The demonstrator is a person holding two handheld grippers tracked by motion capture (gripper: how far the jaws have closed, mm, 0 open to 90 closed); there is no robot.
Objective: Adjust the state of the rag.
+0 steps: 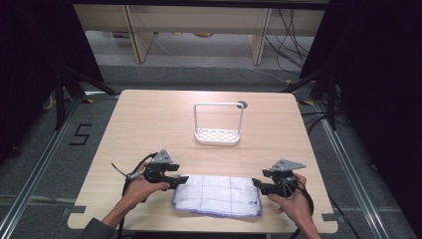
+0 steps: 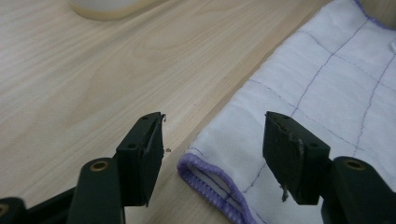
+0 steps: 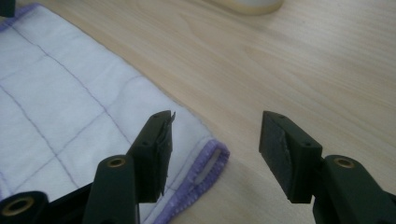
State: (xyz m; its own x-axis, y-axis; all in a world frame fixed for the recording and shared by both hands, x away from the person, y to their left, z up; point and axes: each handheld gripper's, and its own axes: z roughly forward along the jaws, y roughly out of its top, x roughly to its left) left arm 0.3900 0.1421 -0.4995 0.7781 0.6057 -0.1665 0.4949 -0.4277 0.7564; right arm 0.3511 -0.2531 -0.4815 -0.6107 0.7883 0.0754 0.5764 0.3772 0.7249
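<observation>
Cloth [image 1: 218, 194] lay folded flat at the worktop's [image 1: 149, 119] near edge, long axis running side to side between both tongs, left tongs [image 1: 182, 179] and right tongs [image 1: 257, 184] each gaping open, empty, right at a purple-hemmed far corner, equally close.

One cloth [image 1: 218, 195] lies on the one table [image 1: 149, 124], at about 6 o'clock on its top. One white rack [image 1: 218, 124] stands near the centre, toward 12 o'clock from the cloth. Two grippers are in play: the left gripper [image 1: 183, 179] at the cloth's 9 o'clock end, the right gripper [image 1: 257, 185] at its 3 o'clock end. Each has two jaws, four in all.
</observation>
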